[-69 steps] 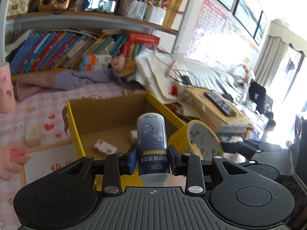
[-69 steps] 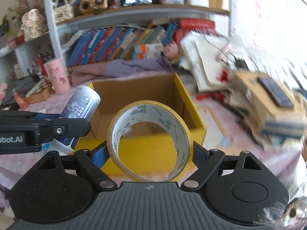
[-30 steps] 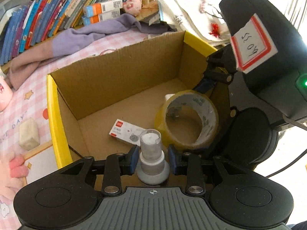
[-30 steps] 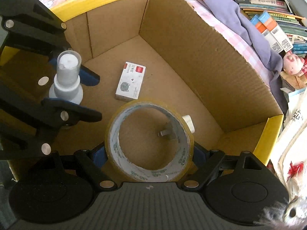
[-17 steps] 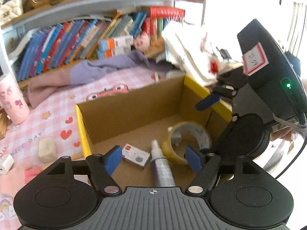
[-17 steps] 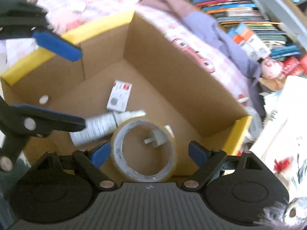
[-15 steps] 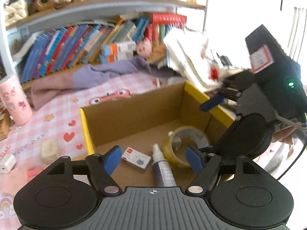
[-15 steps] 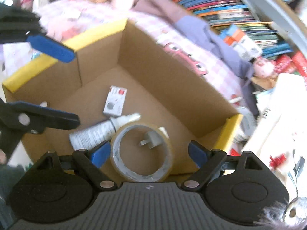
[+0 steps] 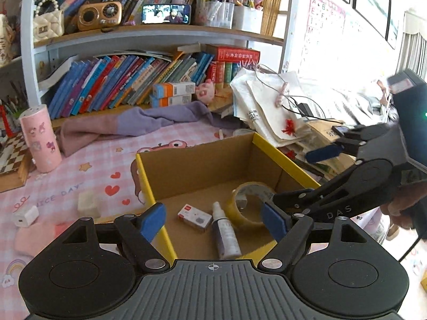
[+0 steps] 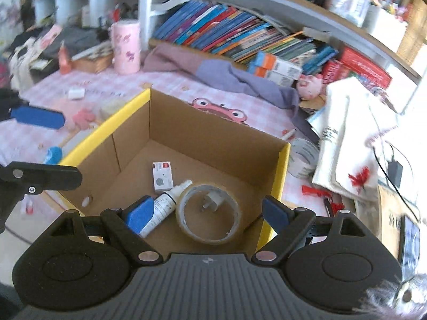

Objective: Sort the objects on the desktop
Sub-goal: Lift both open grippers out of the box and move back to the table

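A cardboard box with a yellow rim (image 9: 283,157) holds a white spray bottle (image 9: 225,236) on its side, a roll of yellow tape (image 9: 248,202) lying flat, and a small white and red carton (image 9: 194,217). A white plug (image 10: 212,200) lies inside the tape roll (image 10: 209,213). My left gripper (image 9: 213,221) hovers above the box's near edge, its jaws opening with nothing pressed between them. My right gripper (image 10: 208,214) is open above the box's right side, well clear of the tape and the bottle (image 10: 162,205).
On the pink checked cloth left of the box lie a cream block (image 9: 86,204) and a white charger (image 9: 25,216). A pink cup (image 9: 40,138) and a purple garment (image 9: 149,120) lie behind. Papers and cables (image 9: 267,106) pile up on the right, with another tape roll (image 10: 304,157).
The left gripper let go of the spray bottle, which now lies on its side in the box. The right gripper released the tape. Both grippers have risen and drawn back from the box.
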`<state>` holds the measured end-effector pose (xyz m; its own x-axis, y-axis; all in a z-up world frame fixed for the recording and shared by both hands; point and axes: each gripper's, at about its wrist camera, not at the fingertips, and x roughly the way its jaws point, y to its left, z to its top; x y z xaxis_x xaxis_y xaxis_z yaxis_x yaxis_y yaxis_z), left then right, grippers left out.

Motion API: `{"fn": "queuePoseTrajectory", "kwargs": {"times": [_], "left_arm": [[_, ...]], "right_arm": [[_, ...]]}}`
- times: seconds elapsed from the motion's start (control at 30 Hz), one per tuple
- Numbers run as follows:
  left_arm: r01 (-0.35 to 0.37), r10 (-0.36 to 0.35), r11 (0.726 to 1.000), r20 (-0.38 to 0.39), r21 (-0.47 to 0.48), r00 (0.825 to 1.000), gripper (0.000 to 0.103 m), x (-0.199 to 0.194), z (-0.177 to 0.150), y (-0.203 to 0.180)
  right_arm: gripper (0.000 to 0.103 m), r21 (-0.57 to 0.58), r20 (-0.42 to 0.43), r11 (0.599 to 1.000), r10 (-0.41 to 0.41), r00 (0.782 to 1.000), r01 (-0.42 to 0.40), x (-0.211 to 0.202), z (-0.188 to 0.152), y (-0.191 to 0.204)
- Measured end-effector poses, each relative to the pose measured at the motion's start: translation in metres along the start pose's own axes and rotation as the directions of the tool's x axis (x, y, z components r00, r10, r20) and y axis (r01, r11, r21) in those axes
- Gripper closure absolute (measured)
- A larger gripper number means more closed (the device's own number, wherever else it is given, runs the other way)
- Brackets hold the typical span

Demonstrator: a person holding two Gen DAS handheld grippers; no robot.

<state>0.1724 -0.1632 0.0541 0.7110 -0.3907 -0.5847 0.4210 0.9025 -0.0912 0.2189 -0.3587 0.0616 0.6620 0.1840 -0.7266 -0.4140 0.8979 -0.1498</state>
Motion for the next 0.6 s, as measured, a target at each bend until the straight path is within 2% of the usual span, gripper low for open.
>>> {"fn": "queuePoseTrajectory", "kwargs": {"times": [0.2,0.37,0.6], "left_arm": [[0.001,0.000,1.000,0.020,-0.021,1.000,0.020,-0.022,-0.013,0.011],[0.011,-0.010,1.000,0.035,-0.023,0.999,0.017,-0.040,-0.028,0.020],[0.025,-0.025,1.000,0.024,0.007,0.999,0.017,-0.065,-0.054,0.029]], "right_arm": [[0.015,0.119,0.045,0.990,-0.082,0.996,0.077,-0.023,-0.017,0.015],[0.015,0.209,0.073,0.966,-0.173,0.982,0.154,-0.040,-0.034,0.034],[0.016,0.316,0.071,0.929,-0.228,0.971,0.195,-0.057,-0.057,0.072]]}}
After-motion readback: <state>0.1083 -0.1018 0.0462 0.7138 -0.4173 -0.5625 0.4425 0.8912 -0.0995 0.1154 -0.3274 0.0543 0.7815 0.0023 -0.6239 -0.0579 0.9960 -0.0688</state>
